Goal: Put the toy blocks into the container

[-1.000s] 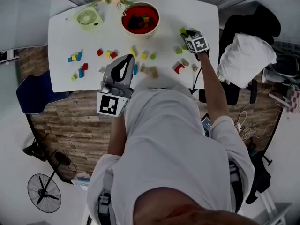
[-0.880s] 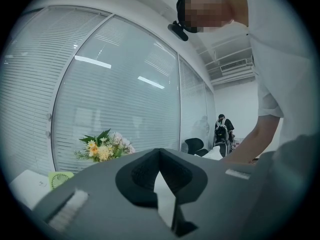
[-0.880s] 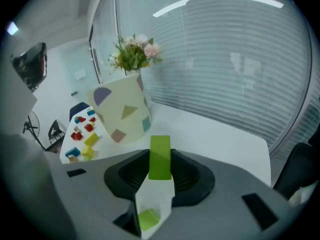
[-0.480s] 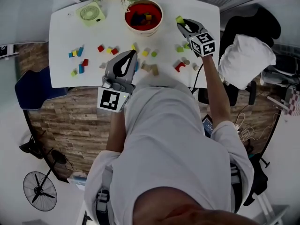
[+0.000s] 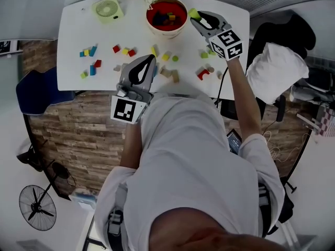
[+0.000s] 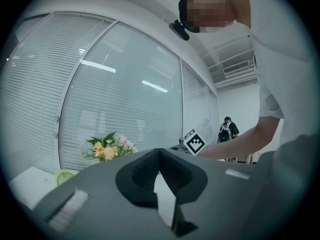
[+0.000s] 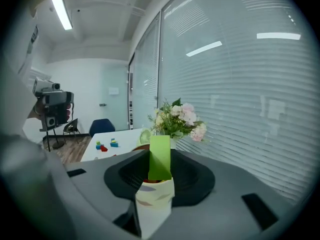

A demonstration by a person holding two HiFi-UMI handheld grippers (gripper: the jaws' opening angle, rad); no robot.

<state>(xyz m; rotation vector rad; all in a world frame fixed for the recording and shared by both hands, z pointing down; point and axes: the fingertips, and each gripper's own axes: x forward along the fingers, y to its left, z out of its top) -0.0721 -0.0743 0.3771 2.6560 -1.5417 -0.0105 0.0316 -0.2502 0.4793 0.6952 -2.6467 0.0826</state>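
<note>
while the right gripper (image 5: pixel 198 18) clamps the green block (image 5: pixel 192 13), the red container (image 5: pixel 165 31) lies just to its left; the left gripper (image 5: pixel 149 61), jaws together and empty, is farther off.

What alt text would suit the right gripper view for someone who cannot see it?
The right tool grips a light green block between its two dark jaws. Through the gap below shows a cream bowl with a red inside. Behind are flowers, a white table with more blocks, and blinds.
</note>
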